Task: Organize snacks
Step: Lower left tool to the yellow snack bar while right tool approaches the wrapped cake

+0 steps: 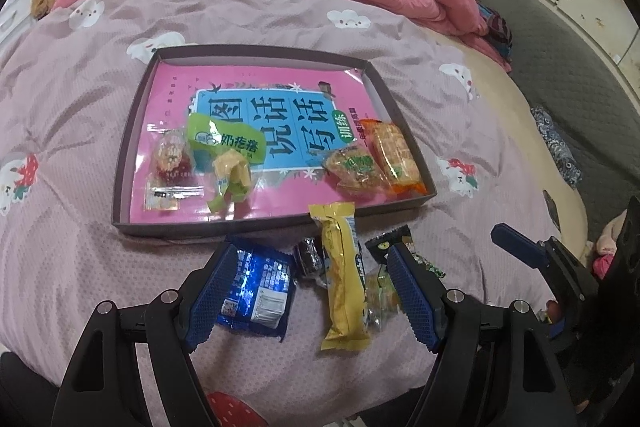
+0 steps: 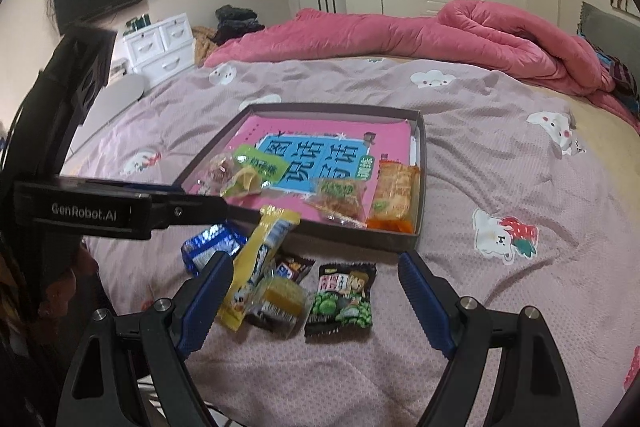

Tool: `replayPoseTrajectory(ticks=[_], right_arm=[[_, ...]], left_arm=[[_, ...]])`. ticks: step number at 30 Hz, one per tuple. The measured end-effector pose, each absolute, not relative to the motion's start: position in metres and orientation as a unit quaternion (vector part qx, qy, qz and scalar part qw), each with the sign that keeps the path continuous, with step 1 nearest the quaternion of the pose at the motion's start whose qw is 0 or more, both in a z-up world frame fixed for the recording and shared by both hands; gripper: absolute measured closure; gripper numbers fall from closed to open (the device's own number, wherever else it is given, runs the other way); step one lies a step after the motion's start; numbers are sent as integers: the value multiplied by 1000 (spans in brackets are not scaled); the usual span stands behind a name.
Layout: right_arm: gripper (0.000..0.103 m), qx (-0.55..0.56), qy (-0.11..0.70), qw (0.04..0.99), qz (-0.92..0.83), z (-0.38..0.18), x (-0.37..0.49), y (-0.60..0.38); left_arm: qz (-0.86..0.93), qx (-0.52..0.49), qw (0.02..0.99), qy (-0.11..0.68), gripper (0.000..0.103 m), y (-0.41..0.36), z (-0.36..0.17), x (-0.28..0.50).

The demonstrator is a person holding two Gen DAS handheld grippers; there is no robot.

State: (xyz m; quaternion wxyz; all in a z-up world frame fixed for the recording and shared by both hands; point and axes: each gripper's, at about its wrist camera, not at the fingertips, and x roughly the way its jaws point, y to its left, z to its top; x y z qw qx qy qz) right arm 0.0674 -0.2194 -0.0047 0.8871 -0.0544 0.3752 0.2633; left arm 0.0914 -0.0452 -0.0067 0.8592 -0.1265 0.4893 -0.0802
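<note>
Bedspread (image 1: 80, 115) under everything, then your shallow box (image 1: 120, 163) at twelve o'clock — four snacks already lie inside on a pink book (image 1: 256, 83). Loose snacks sit just below its near wall: yellow bar (image 1: 344, 279), blue packet (image 1: 256, 291), green pea packet (image 2: 344, 299). Your left gripper (image 1: 310, 291) and right gripper (image 2: 316, 301) both hang released — nothing grasped.

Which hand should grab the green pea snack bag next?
Probably the right hand-held gripper: its open jaws sit nearly over the green pea bag. The left hand-held gripper faces the blue packet.
</note>
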Motion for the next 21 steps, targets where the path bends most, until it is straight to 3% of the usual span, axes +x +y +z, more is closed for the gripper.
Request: replayPoseTrajectory(ticks=[21], right_arm=[[19,-131,401,862,283,-29,53,-196]], left_arm=[[-92,-128,847,508,25,-51,-19,92]])
